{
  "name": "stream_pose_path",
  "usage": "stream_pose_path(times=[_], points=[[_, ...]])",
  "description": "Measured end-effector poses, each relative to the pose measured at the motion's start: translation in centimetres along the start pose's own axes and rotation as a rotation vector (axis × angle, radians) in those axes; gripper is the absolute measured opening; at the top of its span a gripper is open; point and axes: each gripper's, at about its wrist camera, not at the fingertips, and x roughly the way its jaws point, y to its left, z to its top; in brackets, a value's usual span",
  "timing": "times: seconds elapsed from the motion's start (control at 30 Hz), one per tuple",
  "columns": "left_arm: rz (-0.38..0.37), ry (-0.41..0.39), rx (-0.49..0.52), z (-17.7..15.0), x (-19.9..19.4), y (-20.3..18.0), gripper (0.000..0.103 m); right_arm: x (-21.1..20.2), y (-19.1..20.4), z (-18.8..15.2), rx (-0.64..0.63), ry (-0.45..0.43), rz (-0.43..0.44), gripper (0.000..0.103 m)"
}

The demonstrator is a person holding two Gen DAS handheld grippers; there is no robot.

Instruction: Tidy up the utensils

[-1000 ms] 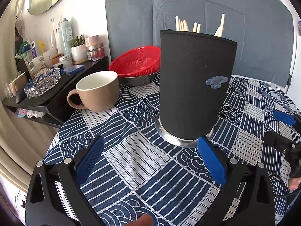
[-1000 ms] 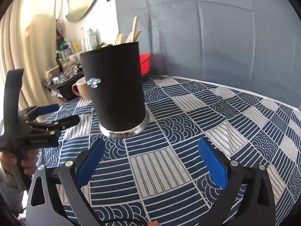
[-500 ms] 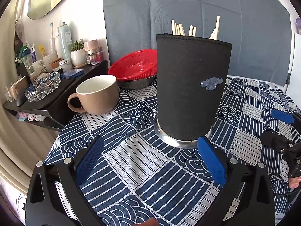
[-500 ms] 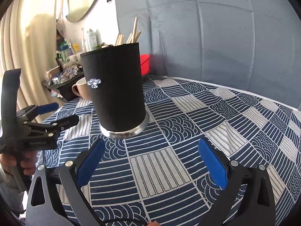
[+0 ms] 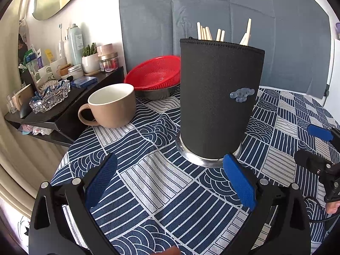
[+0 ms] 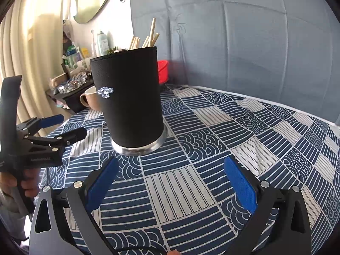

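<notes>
A tall black sleeved utensil holder [image 5: 216, 99] with a steel base stands upright on the blue patterned tablecloth [image 5: 161, 182]. Several pale wooden chopsticks [image 5: 212, 33] stick out of its top. It also shows in the right wrist view [image 6: 129, 97], with the chopsticks [image 6: 148, 36]. My left gripper [image 5: 170, 178] is open and empty, just short of the holder's base. My right gripper [image 6: 170, 180] is open and empty, a little in front of the holder. Each gripper shows in the other's view: the right one [image 5: 318, 148], the left one [image 6: 59, 127].
A beige mug [image 5: 110, 106] stands left of the holder. A red mesh basket in a steel bowl [image 5: 155, 76] sits behind. A black side shelf [image 5: 63, 97] with bottles, jars and a glass dish is at the left. A grey padded backrest [image 6: 244, 31] rises behind the table.
The left gripper has tilted up and drawn back slightly, so the holder sits a little higher and nearer the middle of its view. The right gripper has hardly moved.
</notes>
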Motion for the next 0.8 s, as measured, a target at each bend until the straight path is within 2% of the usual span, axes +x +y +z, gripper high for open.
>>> stream_pose_path(times=[0.8], points=[[-0.002,0.034,0.004,-0.19,0.73,-0.01,0.097,0.14,0.42,-0.01,-0.016,0.001,0.001,0.095]])
